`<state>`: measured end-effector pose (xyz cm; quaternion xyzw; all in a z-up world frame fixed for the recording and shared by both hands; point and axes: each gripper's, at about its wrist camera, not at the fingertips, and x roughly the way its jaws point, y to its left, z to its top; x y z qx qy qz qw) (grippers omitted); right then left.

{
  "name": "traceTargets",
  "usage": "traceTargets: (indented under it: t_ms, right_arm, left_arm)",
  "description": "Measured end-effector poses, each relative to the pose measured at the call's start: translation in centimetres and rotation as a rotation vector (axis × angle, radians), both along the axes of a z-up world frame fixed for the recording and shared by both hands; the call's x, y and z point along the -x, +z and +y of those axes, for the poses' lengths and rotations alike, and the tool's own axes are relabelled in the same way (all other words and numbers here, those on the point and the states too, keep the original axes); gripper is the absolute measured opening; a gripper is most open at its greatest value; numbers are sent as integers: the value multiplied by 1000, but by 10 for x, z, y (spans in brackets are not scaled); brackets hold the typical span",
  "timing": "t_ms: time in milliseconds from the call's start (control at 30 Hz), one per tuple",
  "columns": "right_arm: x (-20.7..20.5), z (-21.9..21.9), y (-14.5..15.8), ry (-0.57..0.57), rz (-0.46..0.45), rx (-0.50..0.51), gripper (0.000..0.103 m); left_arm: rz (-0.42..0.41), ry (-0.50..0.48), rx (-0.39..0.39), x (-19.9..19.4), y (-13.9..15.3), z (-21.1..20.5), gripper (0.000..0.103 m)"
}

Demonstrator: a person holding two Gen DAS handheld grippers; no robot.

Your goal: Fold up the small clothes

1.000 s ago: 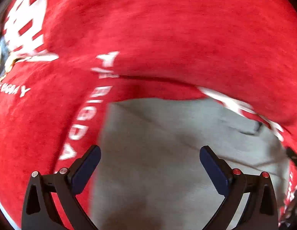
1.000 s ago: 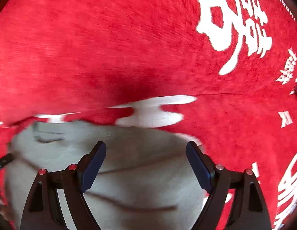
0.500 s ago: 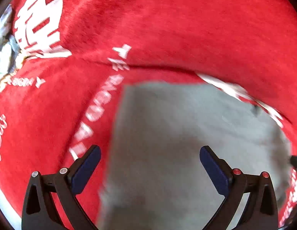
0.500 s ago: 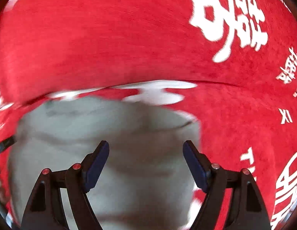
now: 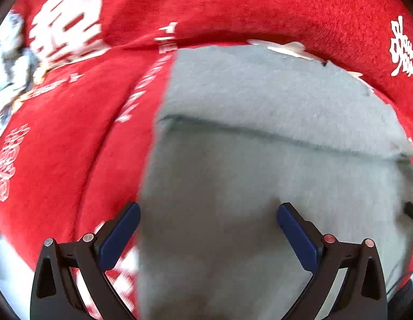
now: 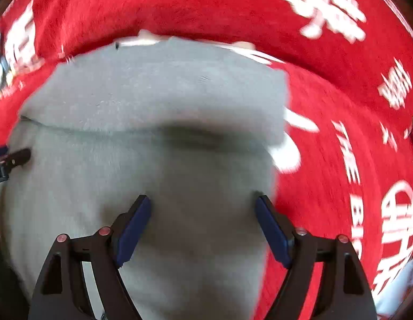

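Nearest us in the left wrist view, our left gripper point(image 5: 207, 229) stands with its jaws spread wide, the blue pads point(image 5: 121, 236) well apart and nothing caught between them. Beneath and ahead of it lies the grey garment point(image 5: 259, 160), which fills the frame from six o'clock up past the centre; the left pad sits just at the garment's left edge, the other over the grey cloth. A fold line crosses the garment from nine towards three o'clock.

In the right wrist view, our right gripper point(image 6: 202, 226) is likewise wide open and holds nothing, both pads hovering over the same grey garment point(image 6: 153, 112), whose right edge runs just beside the right pad. Whether the pads touch the cloth we cannot tell. A dark crease shows across the garment above centre. At nine o'clock a dark tip of the other tool point(image 6: 11, 160) pokes in over the garment's edge.

Farther out, the red cloth point(image 5: 73, 146) with white lettering surrounds the garment from nine through twelve to three o'clock, and likewise in the right view point(image 6: 340, 106).
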<state>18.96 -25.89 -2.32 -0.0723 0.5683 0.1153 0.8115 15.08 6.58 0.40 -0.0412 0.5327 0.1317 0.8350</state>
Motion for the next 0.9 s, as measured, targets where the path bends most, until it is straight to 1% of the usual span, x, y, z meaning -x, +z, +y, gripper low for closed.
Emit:
traceTargets:
  t_ms: [33, 67, 100, 133, 167, 233, 267, 333, 367, 400, 433, 467, 500, 533, 567, 600, 667, 700, 733, 767, 800, 833, 867, 900]
  right_arm:
    - [7, -8, 5, -30, -4, -6, 83]
    - [14, -10, 12, -48, -14, -37, 83]
    - [23, -8, 18, -59, -20, -95, 84]
    - [29, 0, 18, -50, -17, -129, 84]
    - [35, 10, 20, -25, -14, -157, 84]
    - [50, 43, 20, 77, -26, -168, 83]
    - [56, 58, 18, 126, -30, -156, 83]
    - [76, 89, 4, 225, -18, -128, 83]
    - [81, 95, -3, 264, -7, -110, 83]
    - [90, 100, -5, 300, -45, -47, 83]
    - [97, 102, -3, 316, -76, -28, 84]
    - [99, 97, -3, 319, -81, -20, 85]
    - [97, 87, -4, 299, -62, -31, 85]
    - [93, 73, -5, 268, -47, -48, 85]
    - [90, 58, -5, 245, -39, -54, 85]
    - [87, 45, -7, 226, -33, -56, 85]
    - [89, 29, -6, 204, -20, -71, 85]
    - [91, 26, -6, 194, -14, -61, 85]
    - [96, 24, -5, 203, -12, -35, 85]
    - [99, 27, -3, 221, -17, 5, 85]
    - [103, 32, 1, 225, -30, 84, 86]
    - [107, 34, 6, 221, -54, 130, 86]
    - [109, 39, 12, 227, -80, 135, 86]
    - [110, 48, 19, 238, -97, 112, 86]
  left_arm:
    - [-14, 4, 16, 9, 3, -1, 103]
    - [-25, -4, 54, 18, 5, -6, 103]
    - [-26, -19, 70, 25, 5, -12, 103]
    - [-28, -43, 73, 31, 4, -22, 103]
    - [-30, -74, 63, 35, 3, -33, 103]
    - [-21, -129, 14, 45, 0, -52, 103]
    - [-8, -152, -9, 52, -5, -59, 103]
    - [9, -153, -28, 63, -12, -57, 103]
    - [-8, -142, -6, 69, -12, -49, 103]
    - [-7, -115, 15, 77, -13, -37, 103]
    - [-3, -101, 31, 82, -13, -30, 103]
    - [0, -84, 56, 89, -13, -17, 103]
    - [0, -82, 53, 93, -13, -12, 103]
    - [4, -75, 24, 97, -13, -8, 103]
    - [7, -71, 31, 102, -14, -4, 103]
    - [9, -54, 75, 106, -16, 3, 103]
    - [18, -27, 122, 109, -16, 10, 103]
    - [15, -20, 128, 110, -13, 9, 103]
    - [-2, -19, 109, 113, -6, 6, 103]
    - [-35, -12, 76, 118, 2, 6, 103]
    - [-85, -4, 58, 123, 11, 7, 103]
    - [-109, 7, 62, 127, 16, 9, 103]
    - [-115, 40, 71, 129, 17, 15, 103]
    - [-92, 68, 64, 129, 13, 18, 103]
